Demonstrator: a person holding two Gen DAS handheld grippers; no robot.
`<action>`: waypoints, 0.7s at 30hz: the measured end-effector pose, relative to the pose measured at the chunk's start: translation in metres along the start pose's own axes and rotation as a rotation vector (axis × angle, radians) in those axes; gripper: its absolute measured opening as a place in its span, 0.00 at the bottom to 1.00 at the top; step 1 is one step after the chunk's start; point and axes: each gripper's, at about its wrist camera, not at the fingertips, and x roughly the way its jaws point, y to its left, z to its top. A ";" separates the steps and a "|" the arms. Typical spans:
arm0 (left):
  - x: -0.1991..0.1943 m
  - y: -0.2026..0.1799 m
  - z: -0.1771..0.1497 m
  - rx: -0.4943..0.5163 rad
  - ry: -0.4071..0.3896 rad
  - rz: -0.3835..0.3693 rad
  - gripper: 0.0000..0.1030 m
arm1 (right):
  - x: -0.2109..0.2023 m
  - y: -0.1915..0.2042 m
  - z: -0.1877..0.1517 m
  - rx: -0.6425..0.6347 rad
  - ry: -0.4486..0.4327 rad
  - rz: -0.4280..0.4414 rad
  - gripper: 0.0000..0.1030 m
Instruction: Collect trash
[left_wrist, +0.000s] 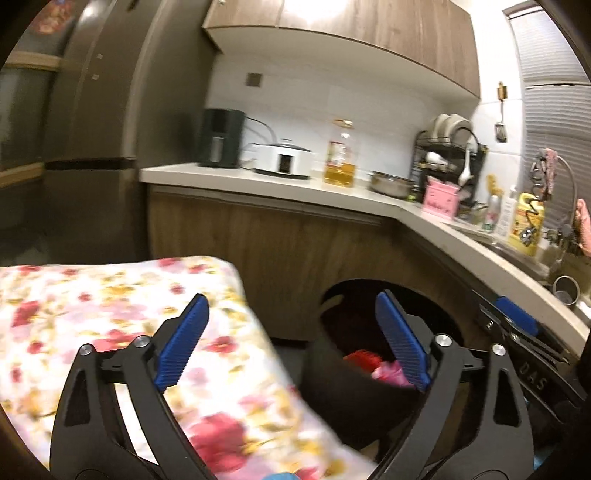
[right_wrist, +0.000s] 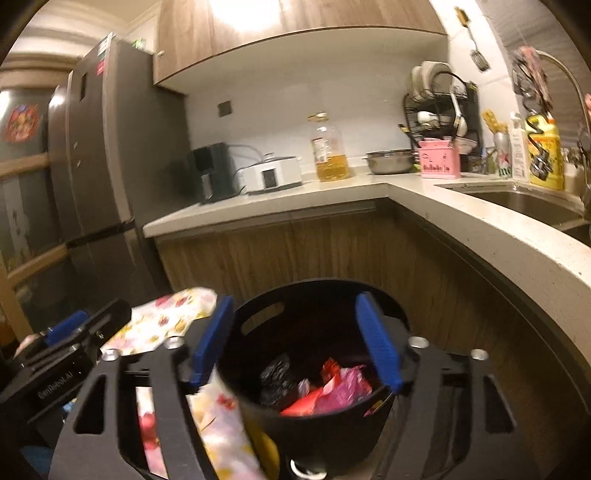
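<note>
A floral cloth (left_wrist: 122, 325) covers the surface left of a black bin (right_wrist: 314, 369), which holds red and pink wrappers (right_wrist: 332, 387). Both the left gripper (left_wrist: 291, 332) and right gripper (right_wrist: 295, 339) gape wide, gripping nothing.

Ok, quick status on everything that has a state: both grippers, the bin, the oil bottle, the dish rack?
left gripper: open, nothing between the pads.
right gripper: open, empty, above the bin.
black bin: upright, no lid, wrappers inside.
oil bottle: upright, capped, partly full.
dish rack: loaded with dishes.
floral cloth: spread flat beside the bin.
</note>
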 end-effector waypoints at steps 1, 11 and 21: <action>-0.009 0.006 -0.002 0.001 -0.004 0.018 0.92 | -0.004 0.006 -0.001 -0.014 0.003 0.006 0.77; -0.096 0.055 -0.020 -0.011 -0.004 0.201 0.94 | -0.063 0.068 -0.017 -0.112 0.007 0.063 0.94; -0.172 0.091 -0.043 -0.029 0.017 0.307 0.94 | -0.122 0.094 -0.035 -0.133 -0.005 0.040 0.95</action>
